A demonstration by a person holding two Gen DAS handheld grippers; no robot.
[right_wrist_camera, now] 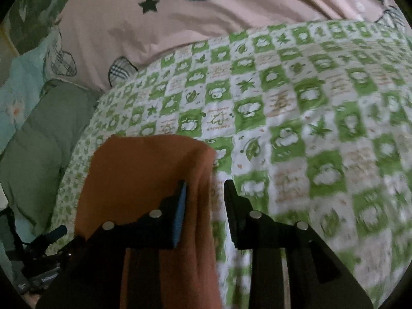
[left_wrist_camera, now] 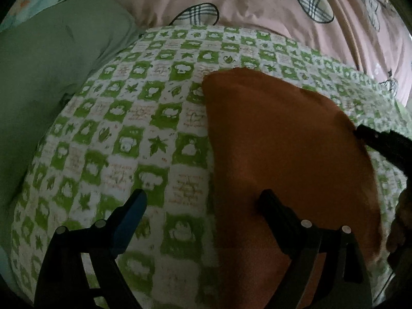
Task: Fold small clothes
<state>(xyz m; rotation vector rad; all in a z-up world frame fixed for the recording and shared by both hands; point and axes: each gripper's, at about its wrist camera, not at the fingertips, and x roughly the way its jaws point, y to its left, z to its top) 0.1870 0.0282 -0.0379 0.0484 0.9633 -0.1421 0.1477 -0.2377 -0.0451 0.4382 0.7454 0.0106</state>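
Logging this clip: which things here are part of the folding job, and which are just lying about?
Job: orange garment; left gripper; right gripper.
Lying about: green checked sheet; pink quilt; grey-green cushion.

The garment [left_wrist_camera: 283, 154] lies on the checked cloth [left_wrist_camera: 128, 128]; a pillow [left_wrist_camera: 51, 64] apparently sits beside the cloth's left edge.
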